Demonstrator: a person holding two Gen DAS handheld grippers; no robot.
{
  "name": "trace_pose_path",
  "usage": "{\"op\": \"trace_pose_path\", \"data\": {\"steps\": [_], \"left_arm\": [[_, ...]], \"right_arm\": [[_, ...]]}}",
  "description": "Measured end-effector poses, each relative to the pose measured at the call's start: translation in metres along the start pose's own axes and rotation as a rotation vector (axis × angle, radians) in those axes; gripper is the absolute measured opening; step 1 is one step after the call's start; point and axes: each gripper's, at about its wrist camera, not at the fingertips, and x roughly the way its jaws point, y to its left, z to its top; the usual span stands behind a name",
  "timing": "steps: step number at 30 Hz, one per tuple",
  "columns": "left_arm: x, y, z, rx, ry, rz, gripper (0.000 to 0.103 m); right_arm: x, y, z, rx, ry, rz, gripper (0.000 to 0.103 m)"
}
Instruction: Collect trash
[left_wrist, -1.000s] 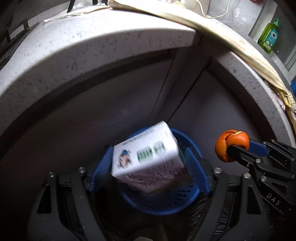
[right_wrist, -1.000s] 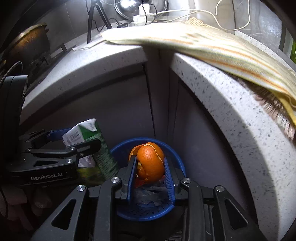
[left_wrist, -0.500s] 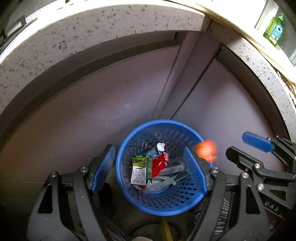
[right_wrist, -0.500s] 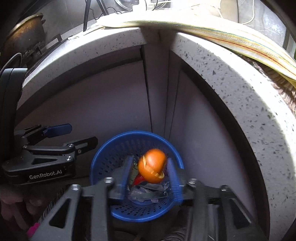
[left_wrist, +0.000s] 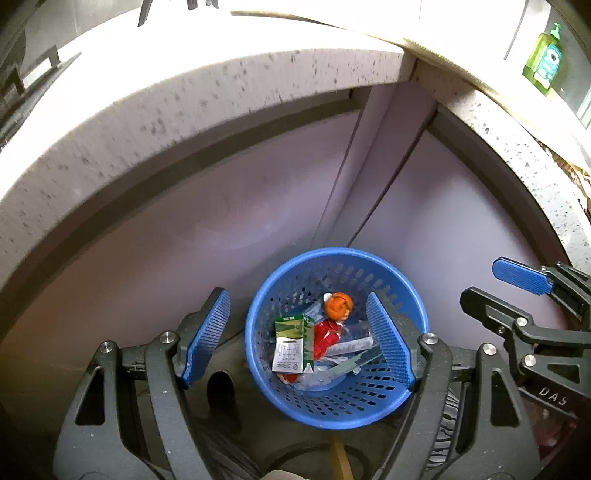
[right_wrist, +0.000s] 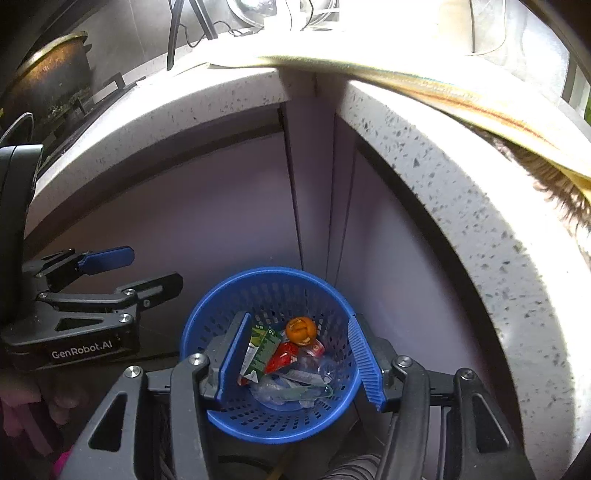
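Observation:
A blue plastic basket (left_wrist: 332, 254) stands on the floor in the cabinet corner. Inside it lie a green and white carton (left_wrist: 291, 341), an orange peel (left_wrist: 338, 304), a red wrapper and clear plastic scraps. My left gripper (left_wrist: 297, 299) hangs open above the basket with nothing between its fingers. At the right edge of that view my right gripper (left_wrist: 480, 280) also stands open. In the right wrist view the right gripper (right_wrist: 299, 319) is open and empty over the basket (right_wrist: 266, 273), with the orange peel (right_wrist: 301, 331) and carton (right_wrist: 260, 350) below, and the left gripper (right_wrist: 155, 268) at the left.
A speckled stone countertop (left_wrist: 184, 122) curves above the basket, with pale cabinet doors (left_wrist: 221, 229) behind it. A striped cloth (right_wrist: 461, 99) hangs over the counter edge at the right. A green soap bottle (left_wrist: 543, 62) and a dark pot (right_wrist: 51, 81) sit on the counter.
The carton has left my left gripper and the orange peel has left my right gripper; both now lie in the basket. The right jaws went from shut on the peel to open.

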Motion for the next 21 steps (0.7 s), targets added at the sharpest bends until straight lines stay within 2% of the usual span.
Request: {"op": "trace_pose_path", "data": {"steps": [21], "left_arm": [[-0.067,-0.006,0.032,0.069,-0.161,0.053,0.082]], "right_arm": [[-0.084,-0.001,0.025,-0.024,-0.178,0.030,0.075]]}}
